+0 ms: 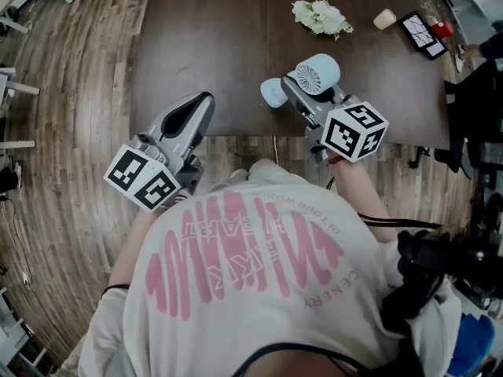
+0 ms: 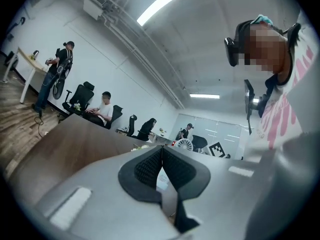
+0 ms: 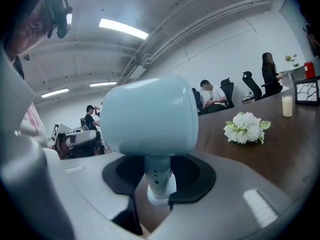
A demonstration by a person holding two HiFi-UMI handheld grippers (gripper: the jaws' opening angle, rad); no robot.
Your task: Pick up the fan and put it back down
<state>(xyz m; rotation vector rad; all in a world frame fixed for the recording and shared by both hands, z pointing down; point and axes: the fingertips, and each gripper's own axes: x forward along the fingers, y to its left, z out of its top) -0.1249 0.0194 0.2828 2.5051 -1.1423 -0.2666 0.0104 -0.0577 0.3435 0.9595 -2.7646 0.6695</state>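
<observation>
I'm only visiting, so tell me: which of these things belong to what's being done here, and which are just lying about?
Part of the job:
- light blue fan, gripped by its stem
- right gripper, fingers closed on it
- dark table, where it likely goes back

Just lying about:
- white flowers
- pale cup or candle
- framed picture
- left gripper, shut and empty

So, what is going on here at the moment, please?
A person at a dark wooden table holds tongs in each hand. The right tongs are closed on the stem of a small pale blue fan, near the table's front edge. The left tongs are shut with nothing between them, off to the side. White flowers lie further back on the table.
</observation>
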